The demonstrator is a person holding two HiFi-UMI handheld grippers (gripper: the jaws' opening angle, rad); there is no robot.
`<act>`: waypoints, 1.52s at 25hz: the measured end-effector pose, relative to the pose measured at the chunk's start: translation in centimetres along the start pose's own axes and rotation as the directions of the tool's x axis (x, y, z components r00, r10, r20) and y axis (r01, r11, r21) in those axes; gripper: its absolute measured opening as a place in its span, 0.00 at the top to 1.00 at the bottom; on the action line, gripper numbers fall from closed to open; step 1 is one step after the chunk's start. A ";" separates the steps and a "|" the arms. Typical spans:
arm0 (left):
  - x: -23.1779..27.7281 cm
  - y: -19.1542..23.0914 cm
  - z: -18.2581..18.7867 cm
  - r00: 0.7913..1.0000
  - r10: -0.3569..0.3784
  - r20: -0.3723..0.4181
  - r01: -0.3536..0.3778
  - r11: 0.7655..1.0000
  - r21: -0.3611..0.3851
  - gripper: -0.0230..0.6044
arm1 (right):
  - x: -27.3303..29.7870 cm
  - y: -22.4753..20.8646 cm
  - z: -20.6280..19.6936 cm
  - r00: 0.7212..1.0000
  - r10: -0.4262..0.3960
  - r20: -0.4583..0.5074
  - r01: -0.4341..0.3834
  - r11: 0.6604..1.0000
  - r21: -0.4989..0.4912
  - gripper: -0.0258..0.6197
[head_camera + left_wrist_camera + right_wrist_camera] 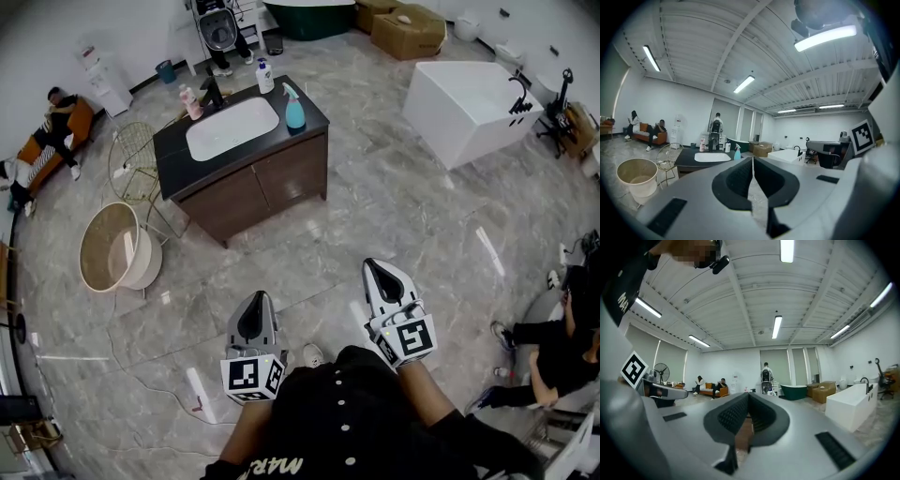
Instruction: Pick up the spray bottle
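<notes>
A light blue spray bottle [294, 108] with a white trigger head stands on the right end of a dark vanity counter [319, 118], beside its white sink basin [232, 128]. It shows small in the left gripper view as the spray bottle [737, 152]. My left gripper [259, 300] and right gripper [372, 266] are held low near my body, far from the vanity, both pointing toward it. Both are shut with nothing between the jaws. In the right gripper view the gripper [748, 396] covers the vanity.
A pink bottle [190, 101] and a white bottle [265, 77] also stand on the counter. A wire stool [134, 159] and a beige bin [115, 248] sit left of the vanity. A white bathtub [472, 108] is at the right. People sit at the far left and right.
</notes>
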State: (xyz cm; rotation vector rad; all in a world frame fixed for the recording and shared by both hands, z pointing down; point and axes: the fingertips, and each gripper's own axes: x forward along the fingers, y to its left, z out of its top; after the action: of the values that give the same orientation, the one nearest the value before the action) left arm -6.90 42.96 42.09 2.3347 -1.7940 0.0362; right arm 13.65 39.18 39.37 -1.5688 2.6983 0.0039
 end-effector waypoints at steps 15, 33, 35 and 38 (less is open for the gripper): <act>4.2 4.2 -0.6 1.000 -0.022 -0.018 0.023 1.000 0.003 0.93 | 5.8 -0.8 -2.2 0.999 -0.041 -0.014 0.041 0.999 0.009 0.97; 25.0 10.2 4.0 1.000 0.025 0.003 -0.025 0.999 0.032 0.93 | 26.3 -11.3 -1.2 0.999 0.034 0.005 -0.034 0.999 -0.028 0.97; 26.9 10.3 4.5 0.999 0.033 0.006 -0.033 0.999 0.029 0.93 | 28.0 -12.6 -0.9 0.999 0.043 0.005 -0.043 0.999 -0.025 0.97; 28.9 10.1 5.0 0.999 0.044 0.013 -0.045 0.999 0.025 0.93 | 29.9 -14.2 -0.9 0.998 0.057 0.008 -0.057 0.998 -0.029 0.97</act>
State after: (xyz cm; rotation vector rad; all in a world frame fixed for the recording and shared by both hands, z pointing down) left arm -9.48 12.00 42.58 2.3164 -1.8615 0.0512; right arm 11.15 6.16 39.83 -1.4947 2.7474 0.0509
